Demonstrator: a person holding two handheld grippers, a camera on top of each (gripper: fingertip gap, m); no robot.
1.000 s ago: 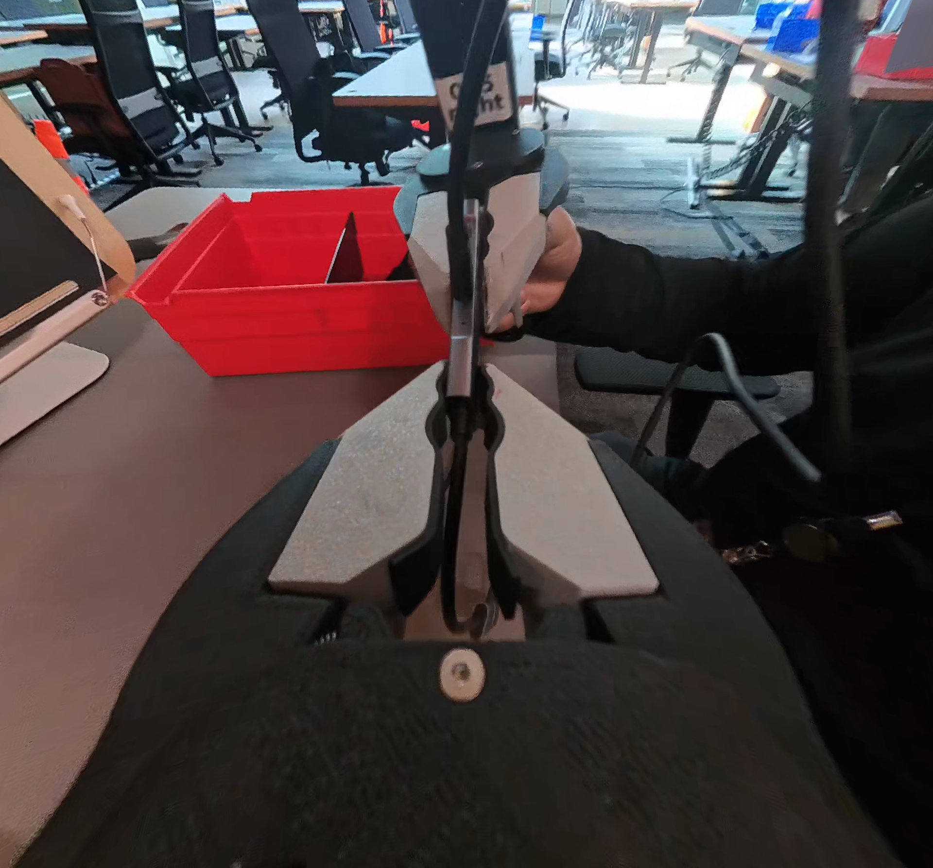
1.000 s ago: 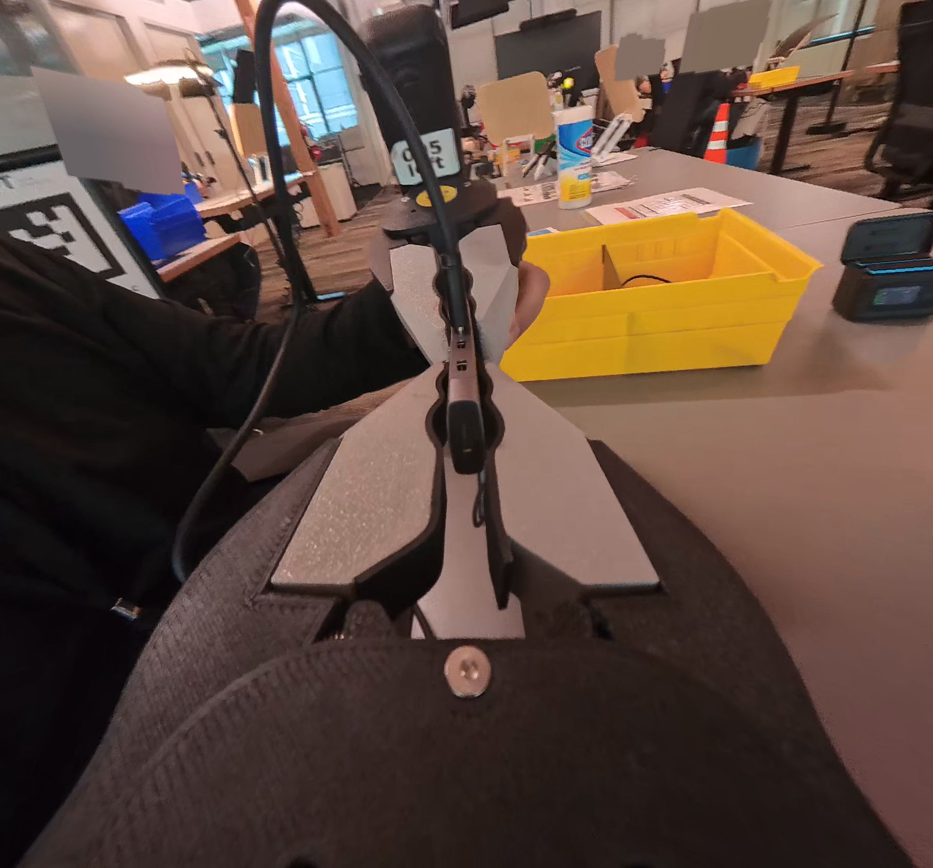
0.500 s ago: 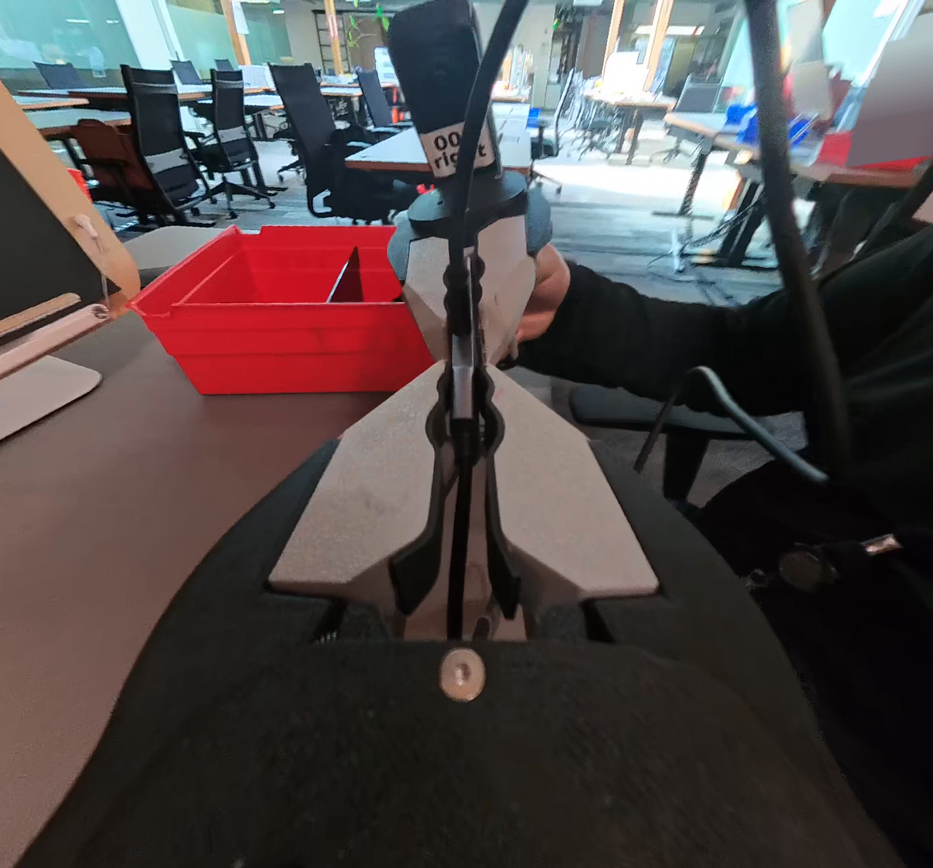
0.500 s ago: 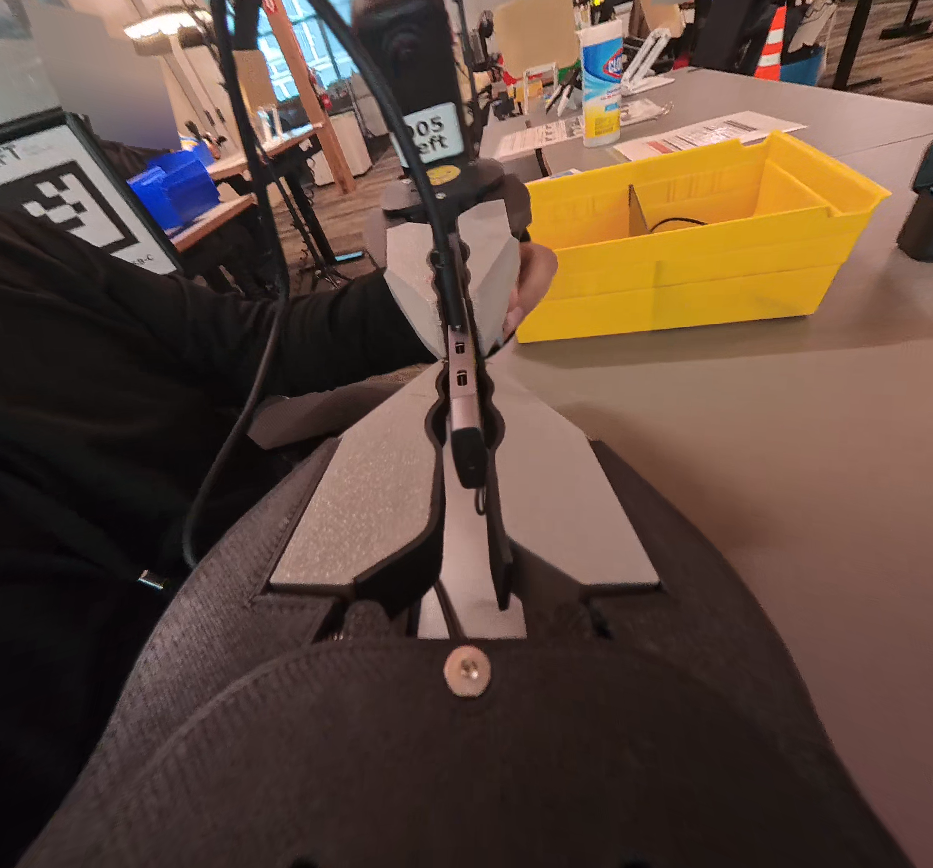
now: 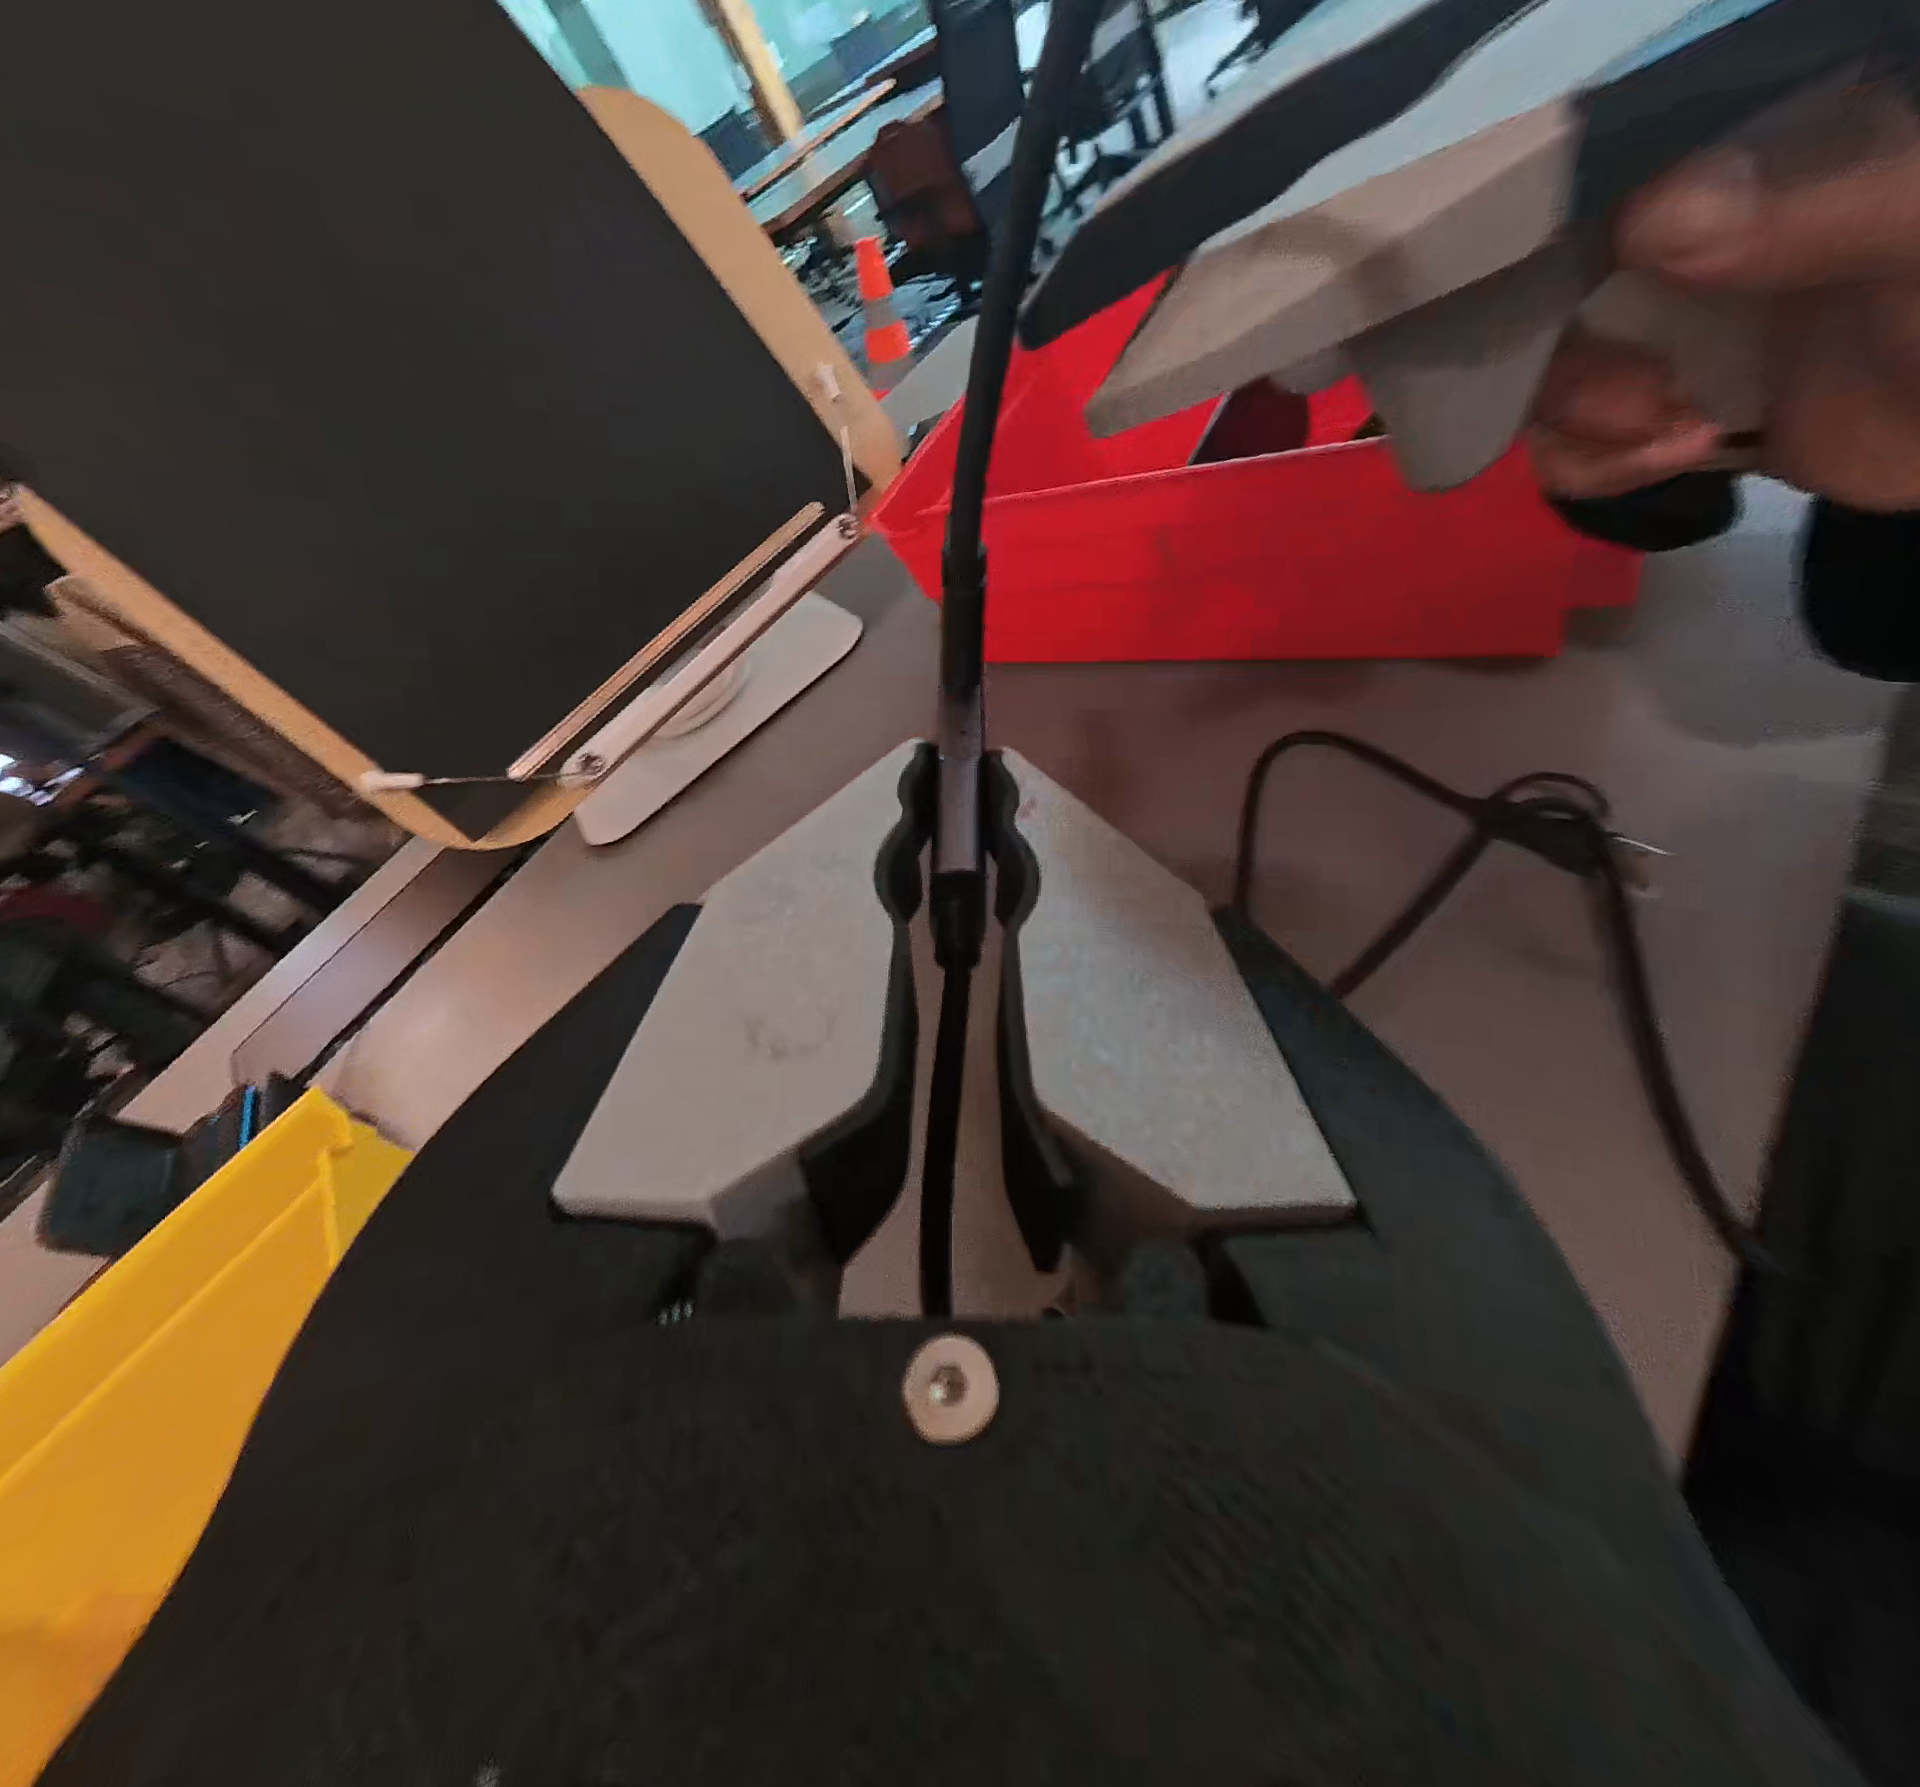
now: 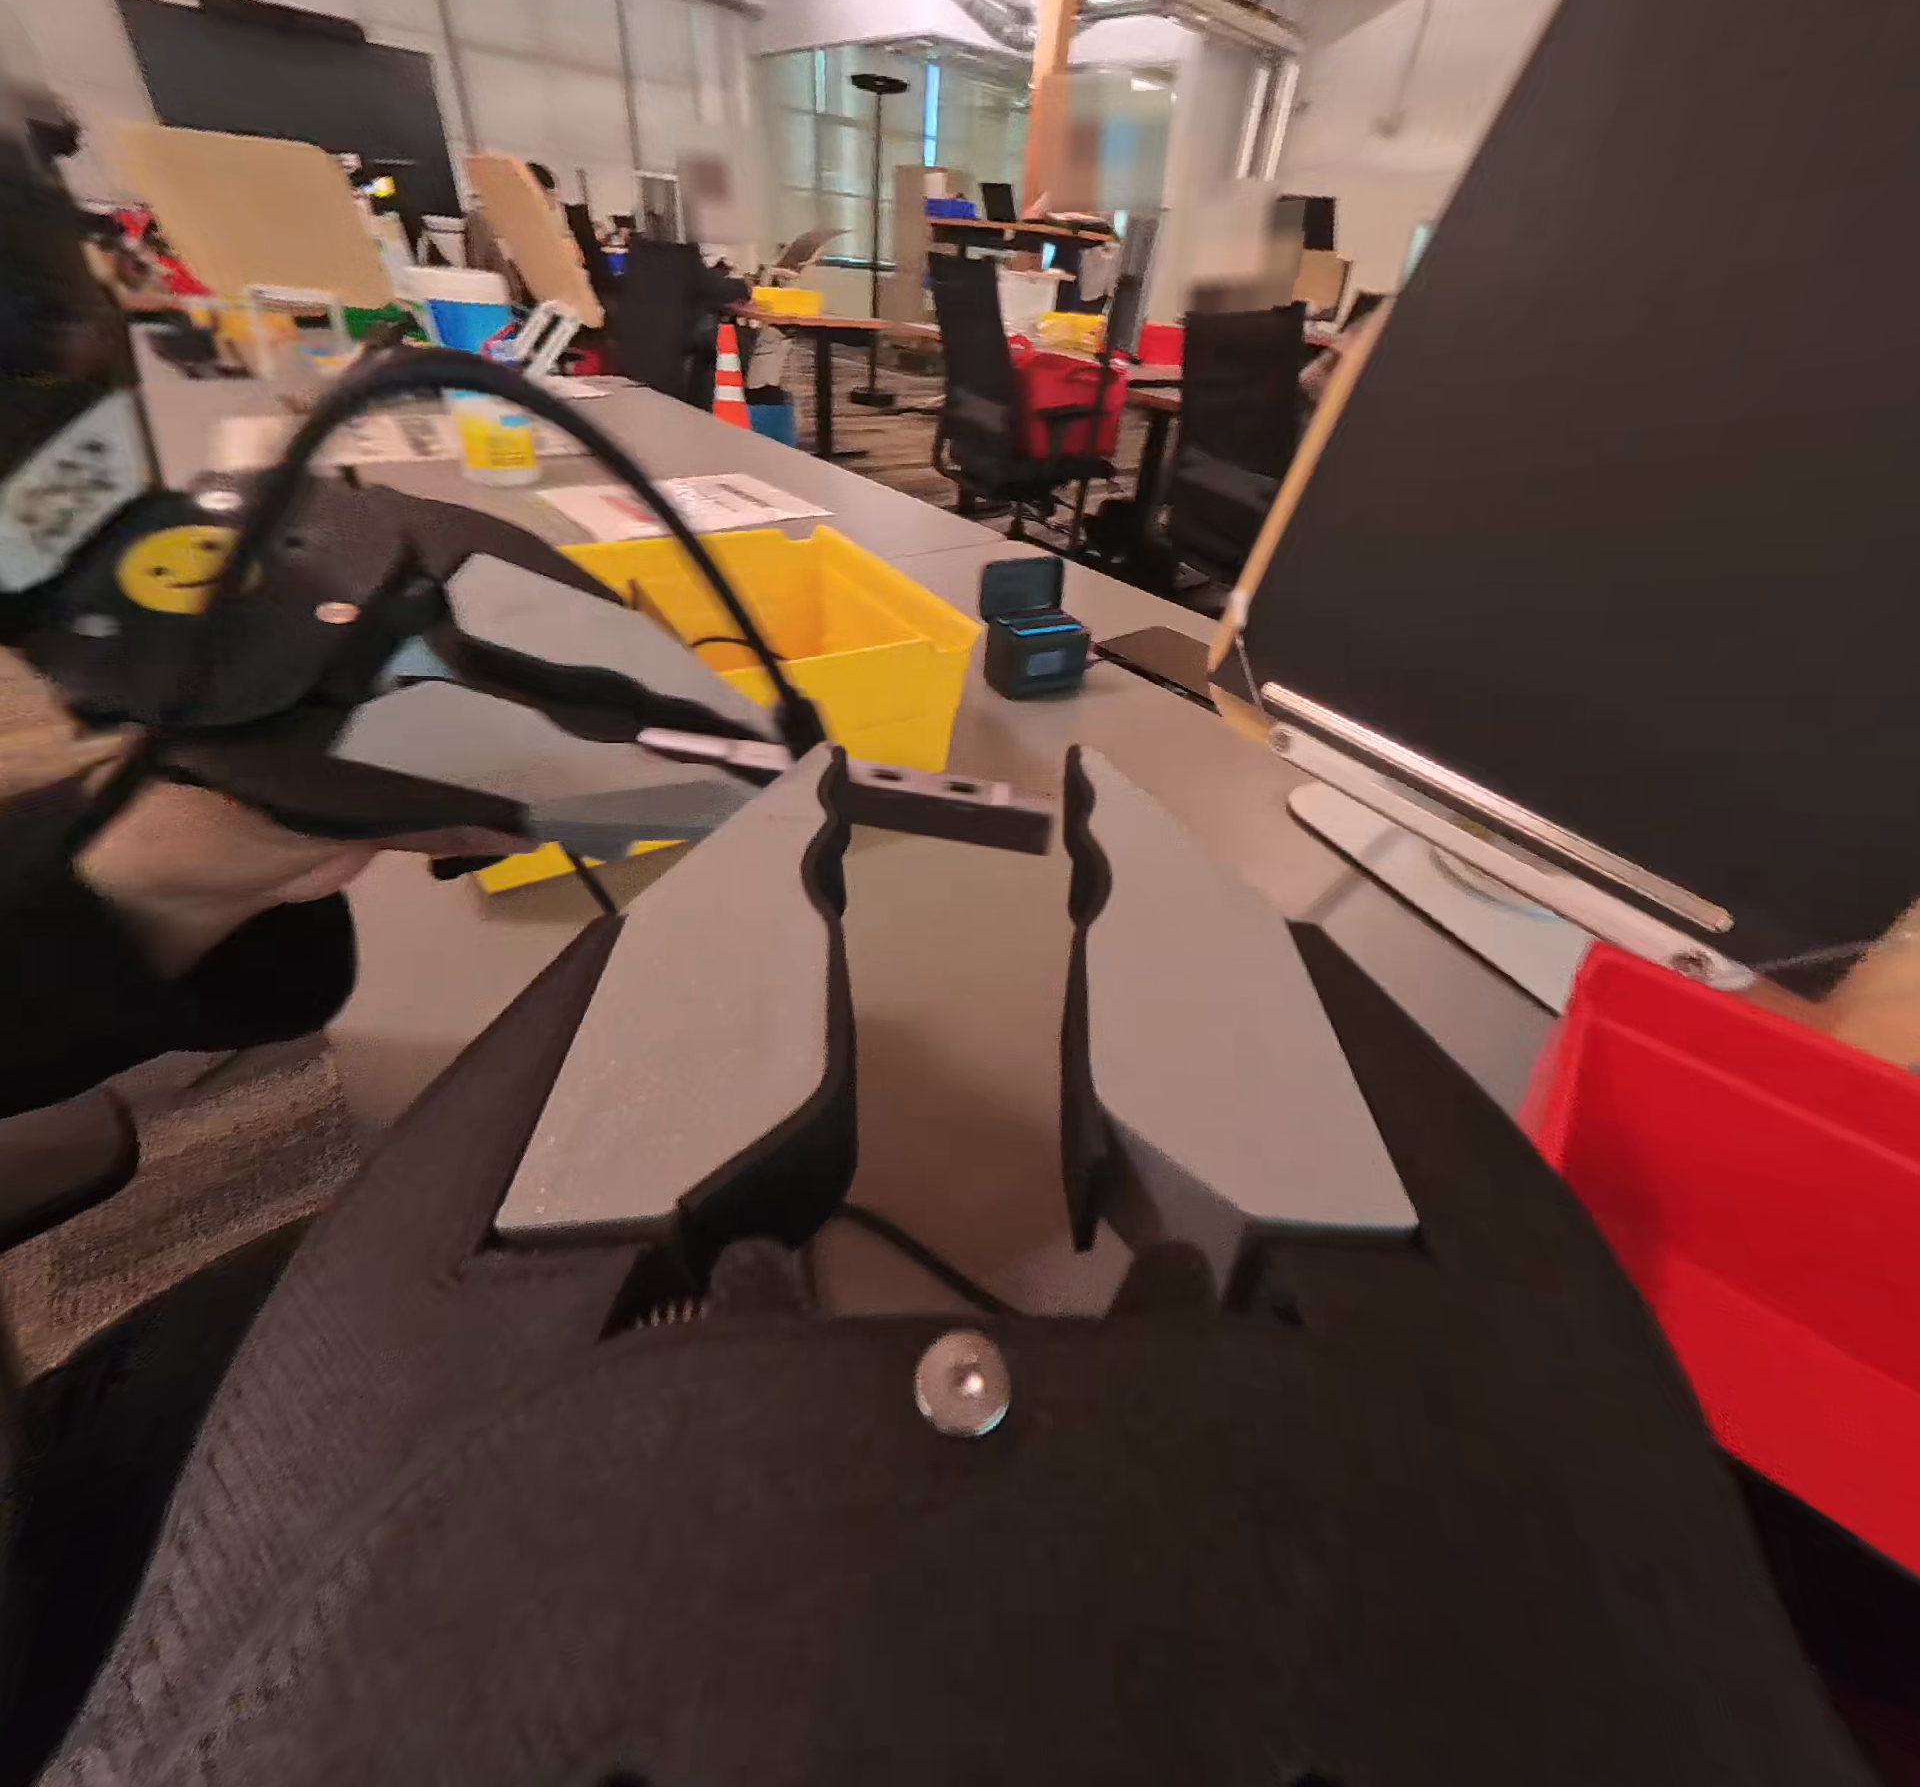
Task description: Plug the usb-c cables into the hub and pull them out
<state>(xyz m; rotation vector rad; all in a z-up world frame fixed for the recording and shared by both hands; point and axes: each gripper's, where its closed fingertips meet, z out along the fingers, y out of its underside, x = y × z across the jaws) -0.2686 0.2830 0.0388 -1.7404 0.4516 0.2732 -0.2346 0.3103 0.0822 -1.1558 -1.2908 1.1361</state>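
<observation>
While your left gripper [image 5: 958, 807] is pinched narrow on the silver plug [image 5: 958, 802] of the usb-c cable [image 5: 1003, 283], the cord runs forward out of the tips and arcs up out of the left wrist view. A black lead also trails back between the fingers towards the camera.

Right gripper [image 6: 954, 771]: fingers stand well apart. The hub [image 6: 951, 807], a dark grey bar with two ports showing on its long face, lies crosswise between the tips. Its left end sits against the left finger; a sliver of gap seems to show at the right end. You cannot tell whether it is gripped or only framed.

In the right wrist view the plug's silver end points at the hub's left end, just beside it. Whether it is seated cannot be told; that area is blurred.

Surroundings on the grey table [image 6: 935, 1010]:
- red bin [image 5: 1247, 574] beyond the left gripper
- yellow bin [image 6: 862, 636] behind the hub, a thin black wire inside it
- small dark case [image 6: 1034, 631] near the yellow bin
- black board [image 5: 364, 283] on a metal stand
- loose black cord [image 5: 1455, 854] lying to the right of the left gripper
</observation>
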